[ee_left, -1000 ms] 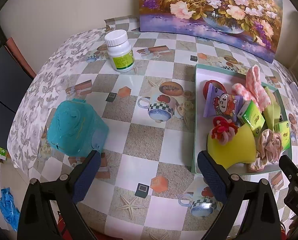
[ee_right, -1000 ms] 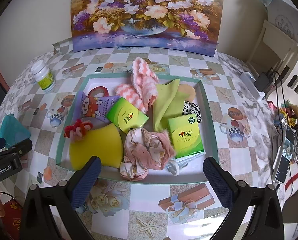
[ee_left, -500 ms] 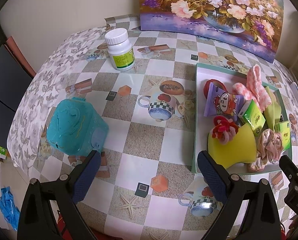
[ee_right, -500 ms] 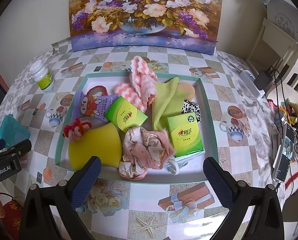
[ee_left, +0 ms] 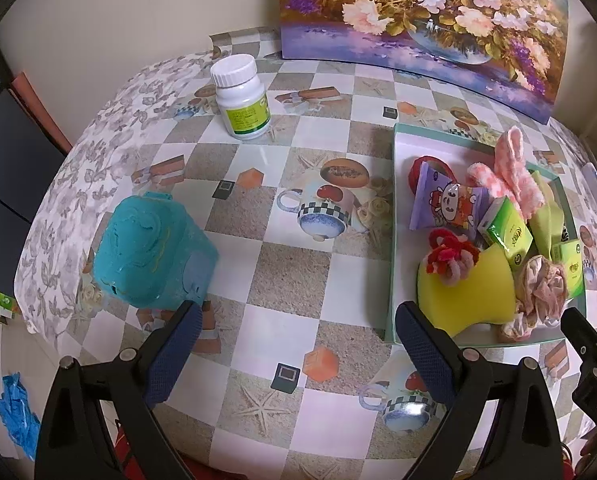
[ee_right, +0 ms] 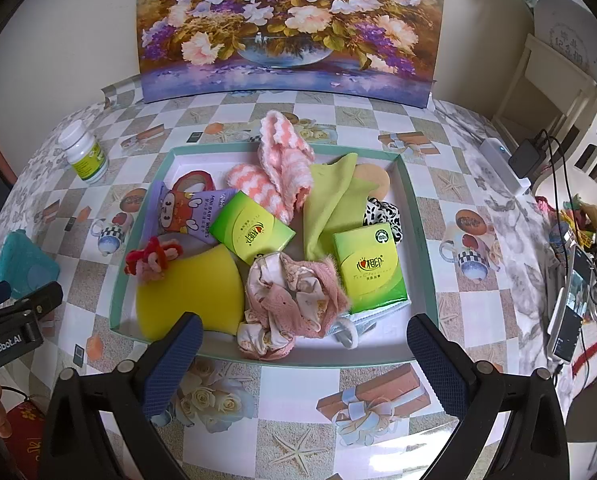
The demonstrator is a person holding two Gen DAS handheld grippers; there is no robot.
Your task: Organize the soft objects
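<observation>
Your soft things lie heaped in the teal-rimmed tray (ee_right: 416, 216): the yellow sponge (ee_right: 190, 292) at its near left corner, the pink scrunchie (ee_right: 294, 296) beside it, two green tissue packs (ee_right: 370, 272), the pink-and-white sock (ee_right: 286, 164) and the lime cloth (ee_right: 330, 204) further back; outside it on the table stand only the teal box (ee_left: 150, 252) and the white bottle (ee_left: 242, 96). That fits a pile gathered in as well as one waiting to be sorted out, so I judge no step settled; any pick will need a soft, shallow pinch on one item. Your right gripper (ee_right: 302, 356) hovers before the tray's near rim, fingers spread wide, holding nothing; your left gripper (ee_left: 298, 340) is likewise wide and bare over the tablecloth between box and tray.
</observation>
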